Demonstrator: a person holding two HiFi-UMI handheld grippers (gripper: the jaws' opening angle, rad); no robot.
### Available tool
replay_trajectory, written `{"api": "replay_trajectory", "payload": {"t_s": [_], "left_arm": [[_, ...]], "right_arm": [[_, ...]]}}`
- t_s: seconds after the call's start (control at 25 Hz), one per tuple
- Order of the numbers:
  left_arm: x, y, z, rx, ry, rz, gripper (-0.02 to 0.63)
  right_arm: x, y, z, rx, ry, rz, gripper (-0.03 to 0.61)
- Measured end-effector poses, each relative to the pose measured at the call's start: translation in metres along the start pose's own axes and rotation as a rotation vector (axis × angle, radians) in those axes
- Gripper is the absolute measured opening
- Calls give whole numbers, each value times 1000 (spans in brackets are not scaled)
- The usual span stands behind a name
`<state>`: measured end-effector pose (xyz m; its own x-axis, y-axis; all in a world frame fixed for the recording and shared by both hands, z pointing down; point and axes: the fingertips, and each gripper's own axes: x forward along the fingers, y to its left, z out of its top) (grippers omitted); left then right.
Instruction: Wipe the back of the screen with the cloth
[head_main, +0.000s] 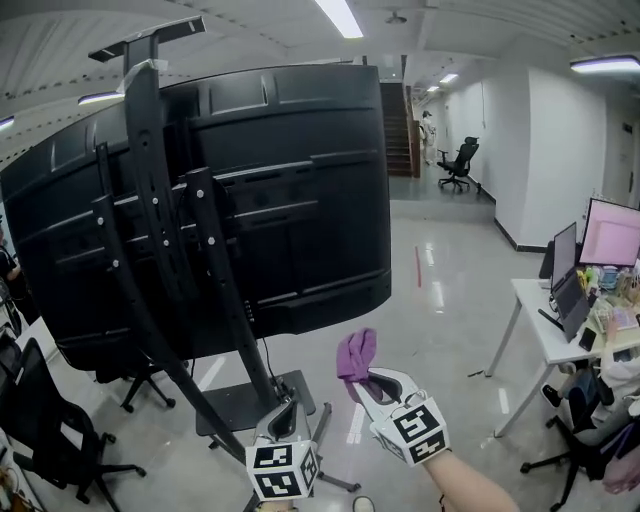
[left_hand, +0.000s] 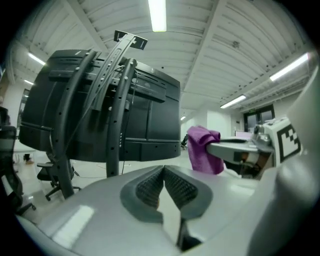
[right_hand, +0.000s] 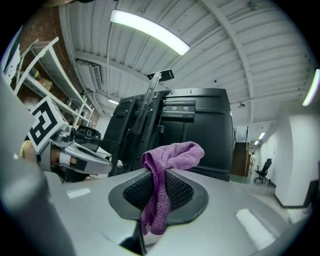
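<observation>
The large black screen (head_main: 300, 200) stands on a wheeled stand with its back panel toward me, and black mounting rails (head_main: 160, 230) run down its left half. It also shows in the left gripper view as the screen (left_hand: 150, 120) and in the right gripper view as the screen (right_hand: 200, 135). My right gripper (head_main: 362, 378) is shut on a purple cloth (head_main: 356, 353), held low, below the screen's lower right corner and apart from it. The cloth (right_hand: 165, 170) bunches above the jaws and hangs down in front. My left gripper (head_main: 284, 412) is shut with nothing in it, low beside the stand's legs.
The stand's base (head_main: 250, 400) and legs spread over the floor under the screen. Black office chairs (head_main: 50, 440) stand at the left. At the right are a white desk (head_main: 545, 335) with monitors (head_main: 610, 232) and another chair (head_main: 590, 440). A corridor (head_main: 440, 160) runs behind.
</observation>
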<state>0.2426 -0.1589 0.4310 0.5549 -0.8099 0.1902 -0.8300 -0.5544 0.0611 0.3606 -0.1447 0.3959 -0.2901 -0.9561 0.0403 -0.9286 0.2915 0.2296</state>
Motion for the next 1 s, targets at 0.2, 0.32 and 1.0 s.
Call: {"api": "replay_trajectory", "payload": {"t_s": [0.2,0.32,1.0], "left_arm": [[104,3,73,39,-35,2,8],[151,6,115,32,-57,-2,8],[227,37,165,108,-108,34,8]], "right_arm": [[89,-119,74,-283,-43,-10,54],[128,-180,136,-480,-72,-56,54],[207,-324,420,-1036,-232,-598,54]]}}
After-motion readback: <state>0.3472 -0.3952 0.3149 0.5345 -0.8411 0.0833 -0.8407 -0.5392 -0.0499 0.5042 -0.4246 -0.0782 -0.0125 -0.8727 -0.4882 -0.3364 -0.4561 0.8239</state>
